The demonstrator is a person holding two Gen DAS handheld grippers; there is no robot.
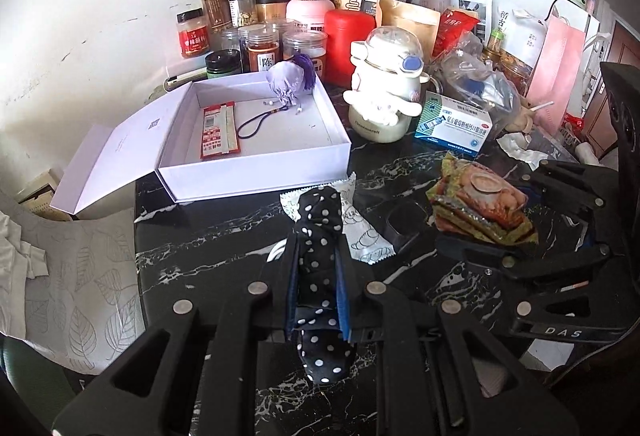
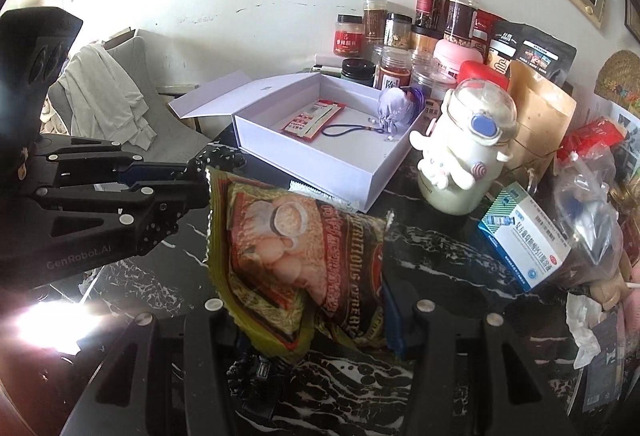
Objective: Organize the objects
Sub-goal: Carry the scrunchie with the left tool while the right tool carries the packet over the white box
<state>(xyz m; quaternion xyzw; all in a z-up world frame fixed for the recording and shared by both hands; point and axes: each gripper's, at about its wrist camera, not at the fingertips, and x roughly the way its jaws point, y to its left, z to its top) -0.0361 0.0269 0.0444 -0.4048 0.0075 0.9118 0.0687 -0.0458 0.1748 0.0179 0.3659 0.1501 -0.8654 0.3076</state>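
A black marble-patterned table (image 1: 208, 244) held an open white box (image 1: 256, 171) with a red packet (image 1: 219, 131) and a purple drawstring pouch (image 1: 290, 81) inside. The left gripper (image 1: 318, 256) was clamped on a black polka-dot cloth item (image 1: 318, 236), held above the table just in front of the box. The right gripper (image 2: 304, 300) was clamped on a cereal sachet (image 2: 288, 236), also raised near the box. A white cartoon bottle (image 2: 464, 151) and 1 blue medicine box (image 2: 524, 240) stood to the right.

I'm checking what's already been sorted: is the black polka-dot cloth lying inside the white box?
No, the black polka-dot cloth is clamped in the left gripper, in front of the white box, not in it.
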